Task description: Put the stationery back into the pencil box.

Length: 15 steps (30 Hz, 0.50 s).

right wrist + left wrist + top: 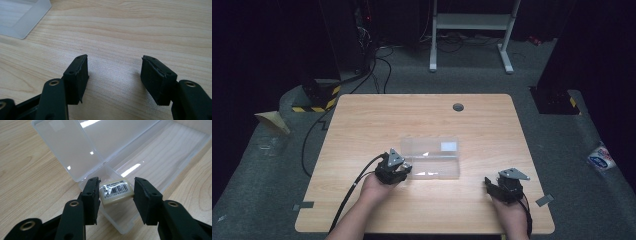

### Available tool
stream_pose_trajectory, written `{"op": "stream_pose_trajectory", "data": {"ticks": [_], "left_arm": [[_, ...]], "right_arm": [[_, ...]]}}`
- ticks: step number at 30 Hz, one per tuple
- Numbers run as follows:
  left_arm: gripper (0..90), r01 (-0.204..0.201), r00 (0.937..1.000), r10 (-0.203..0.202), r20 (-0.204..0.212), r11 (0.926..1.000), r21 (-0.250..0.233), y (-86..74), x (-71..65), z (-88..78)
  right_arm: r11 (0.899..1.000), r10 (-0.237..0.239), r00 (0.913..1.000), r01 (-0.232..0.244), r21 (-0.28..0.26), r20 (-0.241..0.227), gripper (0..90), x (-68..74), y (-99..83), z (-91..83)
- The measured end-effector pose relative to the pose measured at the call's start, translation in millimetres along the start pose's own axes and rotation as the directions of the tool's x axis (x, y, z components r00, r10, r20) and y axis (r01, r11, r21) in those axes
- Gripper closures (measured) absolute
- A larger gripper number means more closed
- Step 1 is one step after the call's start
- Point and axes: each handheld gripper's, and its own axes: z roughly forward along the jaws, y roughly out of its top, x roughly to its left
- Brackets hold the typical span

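Eraser (116,192): gripped between the left hand-held gripper (117,195) pads, over the near end of the clear box (160,157), long axis crosswise. Right hand-held gripper (115,75): open, empty, lower right, well apart.

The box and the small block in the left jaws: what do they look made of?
The box looks like clear, glossy plastic: wood grain shows through it and lights glare on it. The block looks like pale rubber, perhaps an eraser, in shiny film with a barcode label. The table looks like matt wood-grain laminate.
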Motion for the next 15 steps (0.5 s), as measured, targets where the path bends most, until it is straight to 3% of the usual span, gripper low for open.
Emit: {"op": "stream_pose_trajectory", "data": {"ticks": [4,15], "left_arm": [[49.6,0.029,0.9996,-0.029,0.003,0.9995,-0.016,0.7,1.4,-1.2],[48.8,0.096,0.9953,-0.096,0.008,0.9941,-0.05,2.7,7.3,-8.6]], "right_arm": [[1.0,0.0,1.0,0.0,0.0,0.0,38.7,0.0,0.0,0.0],[1.0,0.0,1.0,0.0,0.0,0.0,38.7,0.0,0.0,0.0]]}}
